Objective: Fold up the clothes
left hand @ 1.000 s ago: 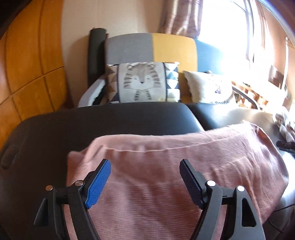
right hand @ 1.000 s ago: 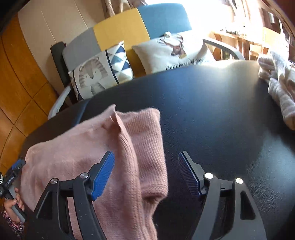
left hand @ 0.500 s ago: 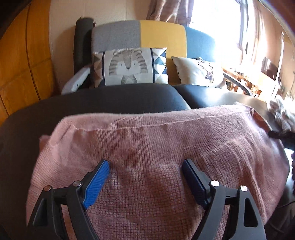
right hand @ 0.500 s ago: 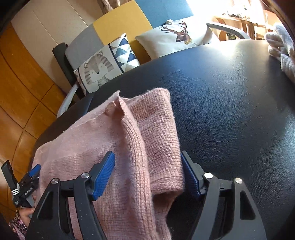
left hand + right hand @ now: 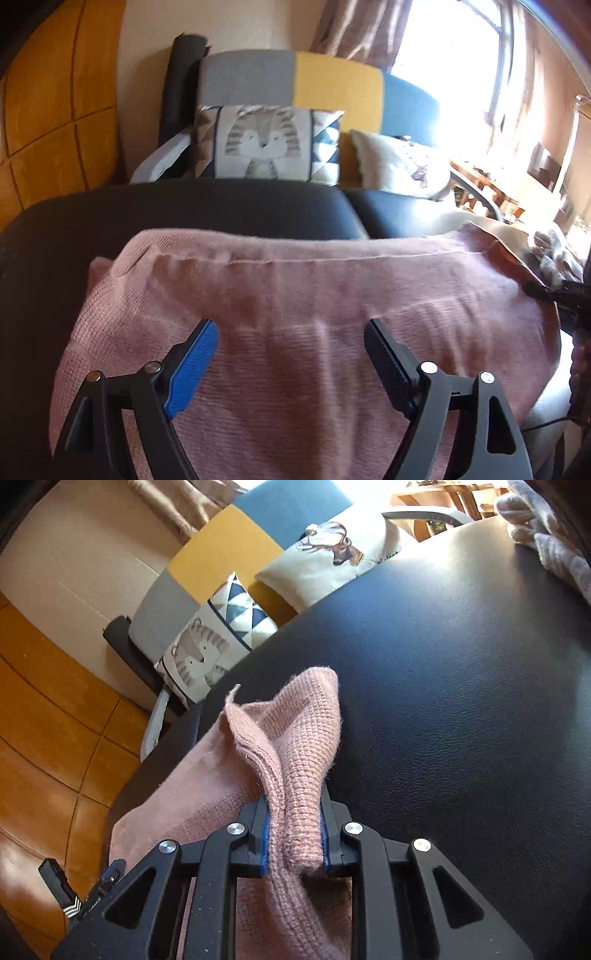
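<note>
Black bench (image 5: 461, 701), pink sweater (image 5: 295, 314) spread across lower frame.
Right claw (image 5: 293, 834) pinches a bunched sweater edge at lower centre; left claw (image 5: 290, 363) gapes wide above the knit, gripping nothing.

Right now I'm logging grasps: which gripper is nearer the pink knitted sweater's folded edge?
Right. The right gripper is clamped on the pink knitted sweater's folded edge; the left gripper hovers open over its flat middle.

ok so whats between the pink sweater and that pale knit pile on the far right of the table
Nothing: in the right wrist view, bare black table runs from the pink sweater, pinched in the right gripper, to the pale knit pile.
</note>
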